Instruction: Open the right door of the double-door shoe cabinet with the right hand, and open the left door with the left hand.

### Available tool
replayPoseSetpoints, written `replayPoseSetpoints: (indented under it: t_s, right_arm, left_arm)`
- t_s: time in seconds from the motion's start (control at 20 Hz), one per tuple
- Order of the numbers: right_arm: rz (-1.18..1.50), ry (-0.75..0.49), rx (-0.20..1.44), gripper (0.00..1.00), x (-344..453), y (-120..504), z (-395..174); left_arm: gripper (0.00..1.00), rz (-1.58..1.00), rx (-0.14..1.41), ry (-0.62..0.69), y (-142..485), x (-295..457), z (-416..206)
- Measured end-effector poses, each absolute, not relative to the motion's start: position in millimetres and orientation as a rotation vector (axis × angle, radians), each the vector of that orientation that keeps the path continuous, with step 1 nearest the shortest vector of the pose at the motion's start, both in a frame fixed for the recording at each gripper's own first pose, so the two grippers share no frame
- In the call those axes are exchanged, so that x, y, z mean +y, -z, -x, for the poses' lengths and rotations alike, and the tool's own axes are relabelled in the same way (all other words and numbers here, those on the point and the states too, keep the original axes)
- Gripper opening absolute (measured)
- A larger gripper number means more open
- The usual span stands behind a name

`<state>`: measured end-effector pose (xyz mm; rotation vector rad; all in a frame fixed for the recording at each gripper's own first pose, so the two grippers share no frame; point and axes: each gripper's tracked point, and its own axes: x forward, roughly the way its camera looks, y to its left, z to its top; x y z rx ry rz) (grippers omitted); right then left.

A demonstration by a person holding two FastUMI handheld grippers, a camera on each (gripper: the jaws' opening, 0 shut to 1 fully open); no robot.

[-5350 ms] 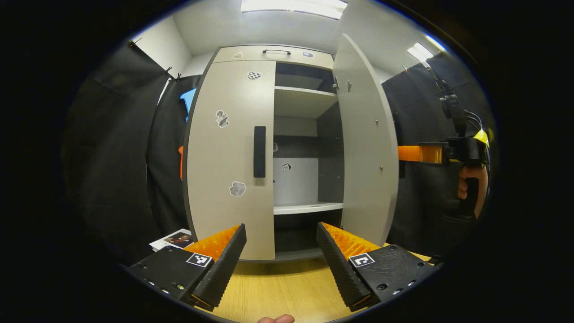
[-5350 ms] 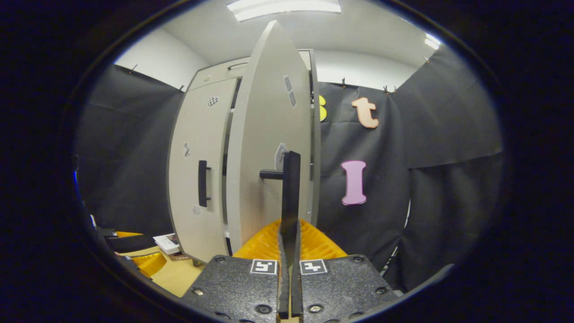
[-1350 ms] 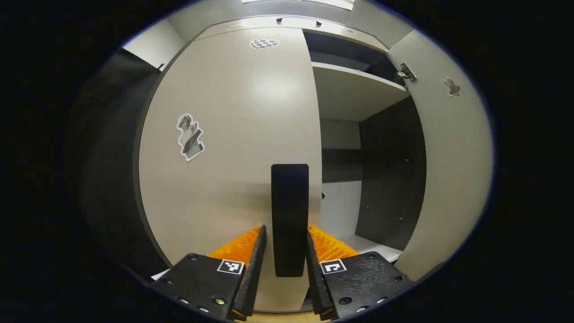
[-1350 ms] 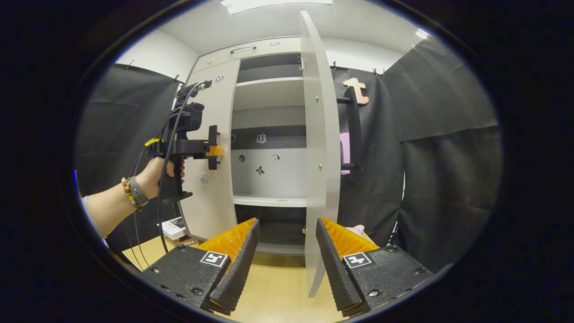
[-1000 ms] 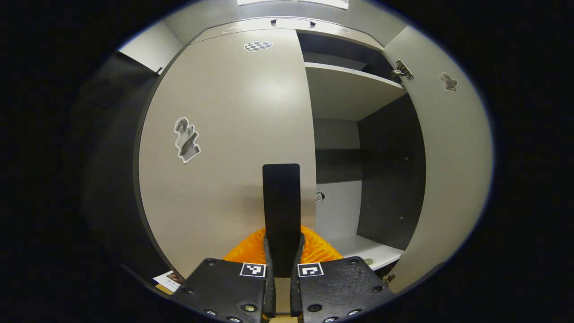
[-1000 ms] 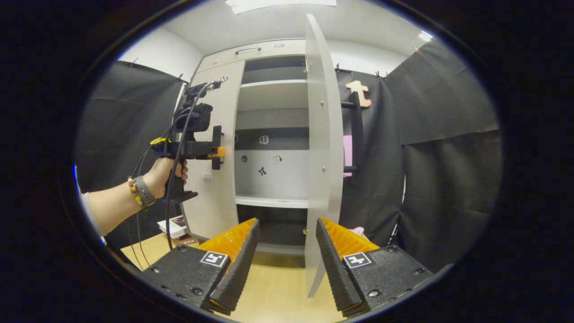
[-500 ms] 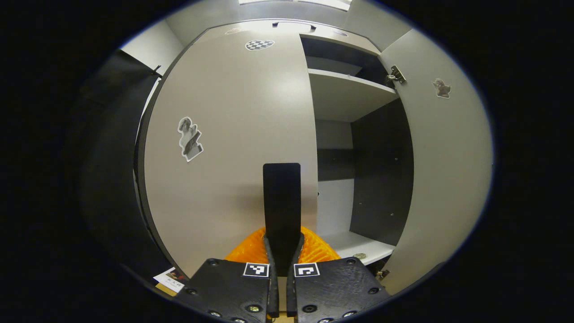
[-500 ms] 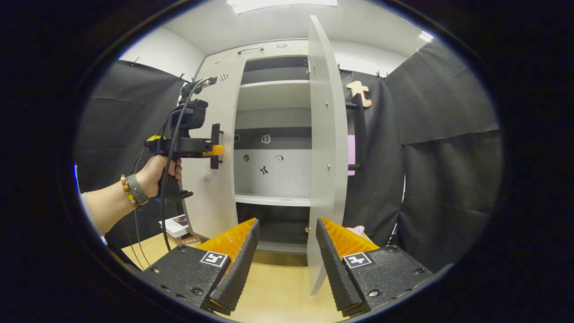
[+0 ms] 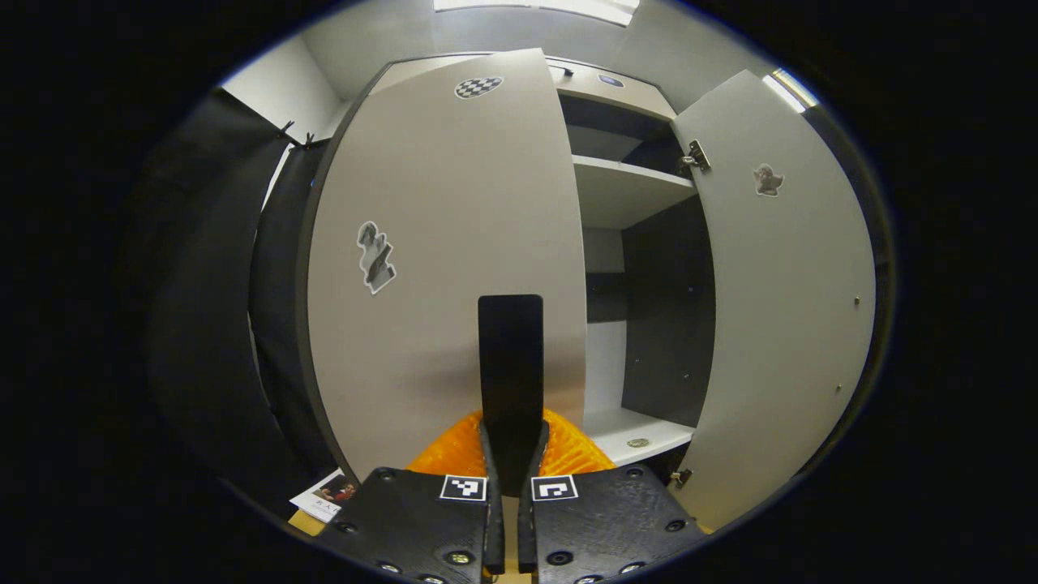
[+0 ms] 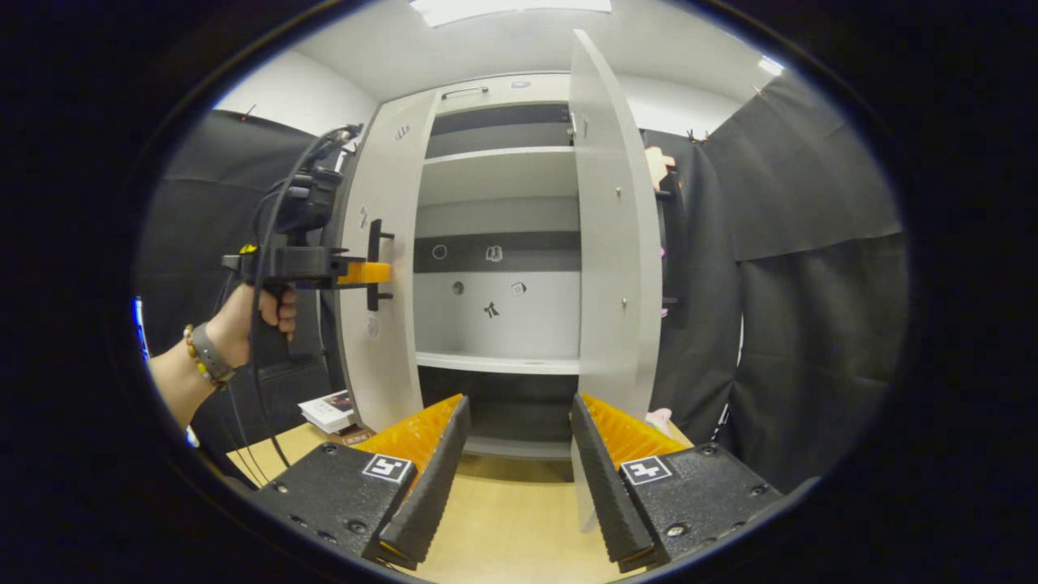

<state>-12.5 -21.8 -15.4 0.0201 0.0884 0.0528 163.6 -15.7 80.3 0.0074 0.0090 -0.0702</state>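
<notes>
The left gripper (image 9: 511,462) clamps both fingers on the left door's handle (image 9: 510,365) to swing it outward; the right gripper (image 10: 517,454), fingers spread empty, faces the opened right door (image 10: 612,243)

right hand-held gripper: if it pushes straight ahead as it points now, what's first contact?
Probably the near edge of the open right door, which stands between the fingers of the right hand-held gripper. Slightly left, it would pass into the cabinet's open interior. Depth is unclear.
</notes>
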Motion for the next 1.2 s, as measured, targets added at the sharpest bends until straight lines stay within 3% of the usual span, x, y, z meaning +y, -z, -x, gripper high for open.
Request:
replayPoseSetpoints:
  t_s: [0.85,1.2]
  right_arm:
    - [-0.018,-0.105,0.071,0.82,22,7,-11]
    - [0.004,-0.118,0.074,0.82,34,9,-10]
  left_arm:
    - [0.05,0.002,0.004,0.042,-83,47,-95]
    - [0.05,-0.032,-0.006,-0.039,-81,86,-79]
